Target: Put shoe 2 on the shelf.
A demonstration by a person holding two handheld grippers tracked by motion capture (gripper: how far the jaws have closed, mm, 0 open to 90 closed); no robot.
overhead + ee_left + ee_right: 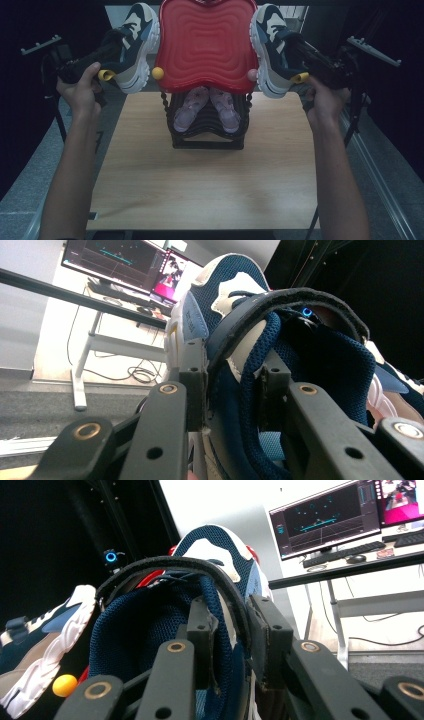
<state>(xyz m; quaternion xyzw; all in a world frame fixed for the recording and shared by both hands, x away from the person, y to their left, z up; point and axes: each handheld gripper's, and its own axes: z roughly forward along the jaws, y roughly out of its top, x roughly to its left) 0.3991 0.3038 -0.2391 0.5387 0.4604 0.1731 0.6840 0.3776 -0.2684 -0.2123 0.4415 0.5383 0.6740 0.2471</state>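
Mesh-collared chunky sneakers, left sneaker [131, 47] pinched by left gripper [231, 385] fingers; right sneaker [272, 47], right gripper [230, 630] likewise

Dim, soft high view with dark margins; bright background glare and blurred foreground in both gripper views.

Dim workroom around a pale wooden tabletop [200, 190]

The light-grained wooden tabletop is flanked by grey speckled flooring [30, 170], and a pale metal floor rail [380, 185] is seen along the right side in the high view. Both far sides are lost in deep black darkness. In the gripper views, a bright white wall [225, 505] is lit strongly, and a white-legged desk with a dark top edge [85, 300] is set before it. Two dark computer monitors showing thin graph lines [325, 520] and a black keyboard [340, 555] are placed on the desk, with loose black cables [137, 374] left trailing on the floor beneath.
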